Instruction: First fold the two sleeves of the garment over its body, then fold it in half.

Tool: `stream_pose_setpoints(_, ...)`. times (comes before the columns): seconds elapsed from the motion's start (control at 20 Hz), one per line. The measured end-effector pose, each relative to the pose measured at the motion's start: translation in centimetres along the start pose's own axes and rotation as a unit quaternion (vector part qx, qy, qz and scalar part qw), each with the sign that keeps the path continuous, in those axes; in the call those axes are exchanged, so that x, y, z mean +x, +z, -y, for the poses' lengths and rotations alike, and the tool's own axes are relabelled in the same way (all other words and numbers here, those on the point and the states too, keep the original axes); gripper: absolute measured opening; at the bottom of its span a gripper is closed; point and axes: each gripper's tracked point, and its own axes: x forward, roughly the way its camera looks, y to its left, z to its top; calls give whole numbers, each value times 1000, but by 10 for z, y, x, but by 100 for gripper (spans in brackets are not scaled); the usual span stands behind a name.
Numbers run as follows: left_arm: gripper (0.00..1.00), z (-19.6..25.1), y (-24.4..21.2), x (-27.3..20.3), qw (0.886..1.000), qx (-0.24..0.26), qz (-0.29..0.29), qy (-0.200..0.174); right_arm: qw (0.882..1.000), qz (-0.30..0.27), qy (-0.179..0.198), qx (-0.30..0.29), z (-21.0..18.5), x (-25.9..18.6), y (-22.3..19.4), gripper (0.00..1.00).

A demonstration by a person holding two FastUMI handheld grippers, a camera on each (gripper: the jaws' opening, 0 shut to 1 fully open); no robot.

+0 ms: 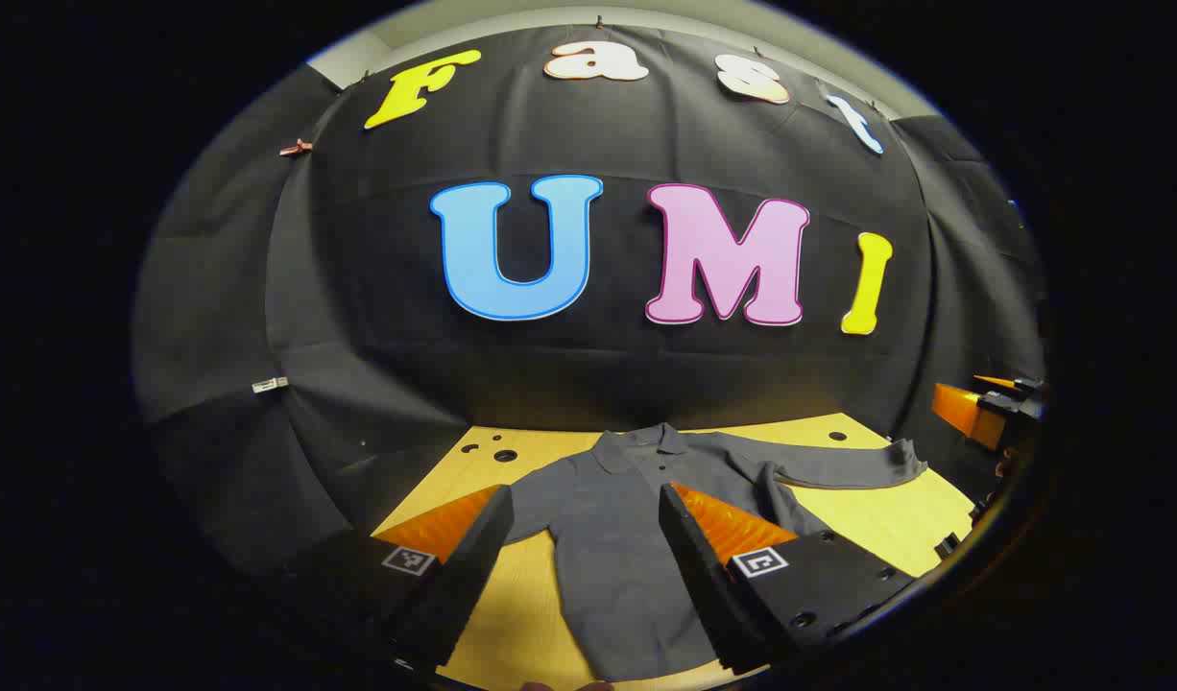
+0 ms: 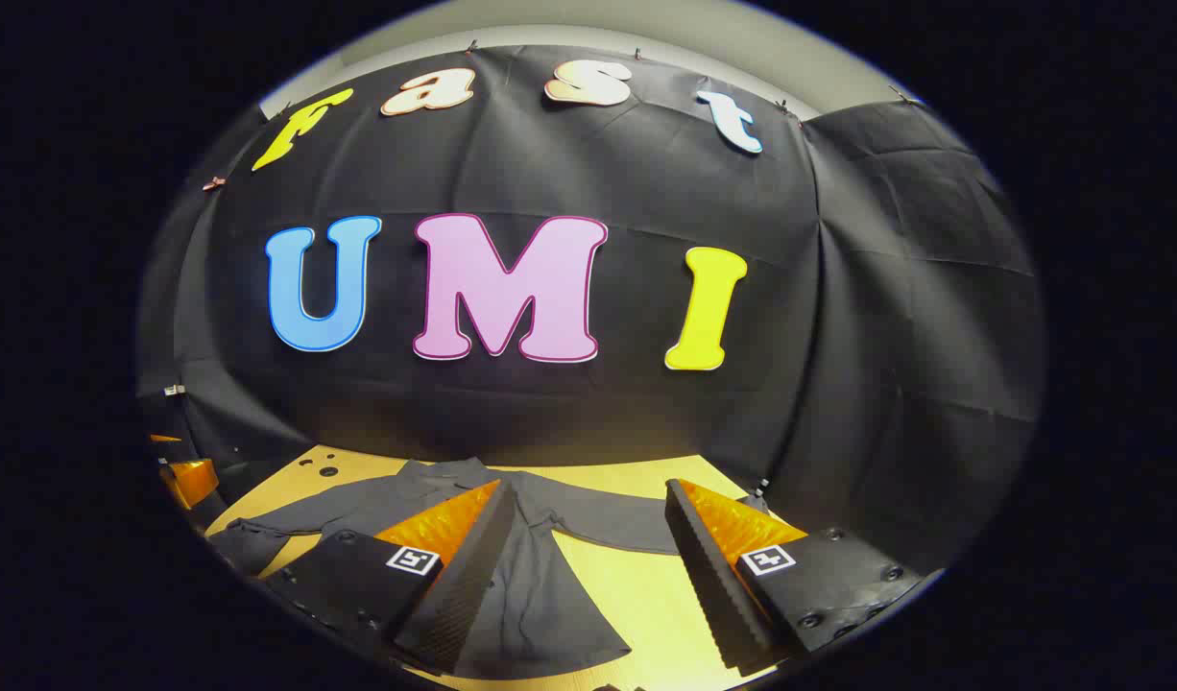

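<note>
Nothing looks folded yet: the grey shirt (image 1: 608,537) lies flat on the bench (image 1: 876,518), sleeves spread, beyond and between both grippers' (image 1: 584,566) (image 2: 584,566) wide-open, empty jaws.

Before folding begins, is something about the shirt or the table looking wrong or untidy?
Nothing stands out. The dark grey long-sleeved collared shirt lies flat on the yellow wooden table, sleeves spread out and unfolded. Both grippers, left and right, are open above it.

Matt grey cloth garment (image 1: 608,537) lies on a smooth pale wood worktop (image 1: 867,518); tool fingers (image 2: 713,566) look ribbed, matt black.
</note>
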Motion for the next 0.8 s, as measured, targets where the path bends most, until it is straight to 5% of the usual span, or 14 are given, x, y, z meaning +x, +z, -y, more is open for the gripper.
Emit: stream_pose_setpoints(0.8,96,24,-5,39,999,-2,1,43,999,-14,51,-4,25,61,-32,98)
